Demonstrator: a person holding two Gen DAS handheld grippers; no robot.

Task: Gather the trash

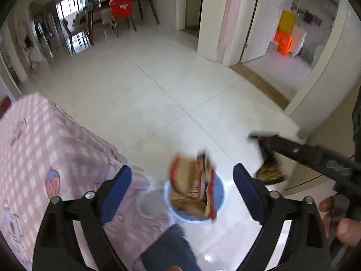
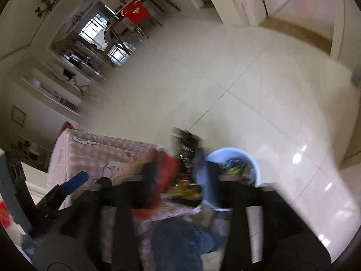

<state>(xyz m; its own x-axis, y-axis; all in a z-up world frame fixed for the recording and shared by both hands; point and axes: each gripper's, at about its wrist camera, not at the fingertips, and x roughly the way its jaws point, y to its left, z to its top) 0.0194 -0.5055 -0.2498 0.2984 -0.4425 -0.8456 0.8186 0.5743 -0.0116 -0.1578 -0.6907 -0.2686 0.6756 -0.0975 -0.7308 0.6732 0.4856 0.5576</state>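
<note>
My left gripper (image 1: 182,192) is open, its blue pads (image 1: 117,194) far apart above a light blue bin (image 1: 216,194) on the floor. A red and brown snack wrapper (image 1: 191,185) hangs loose between the pads, over the bin's mouth, touching neither. My right gripper (image 1: 266,142) comes in from the right with a dark wrapper (image 1: 269,169) just under its tip. In the blurred right wrist view its fingers (image 2: 149,176) stand wide apart, the right gripper (image 2: 180,176) open. A dark, colourful wrapper (image 2: 187,155) lies loose between them beside the bin (image 2: 250,158), which holds other wrappers.
A table under a pink checked cloth (image 1: 45,146) stands left of the bin, its edge close to the bin. A person's knee in jeans (image 1: 171,248) is just below the bin, and a hand (image 1: 345,228) holds the right gripper. Pale tiled floor (image 1: 158,79) stretches beyond.
</note>
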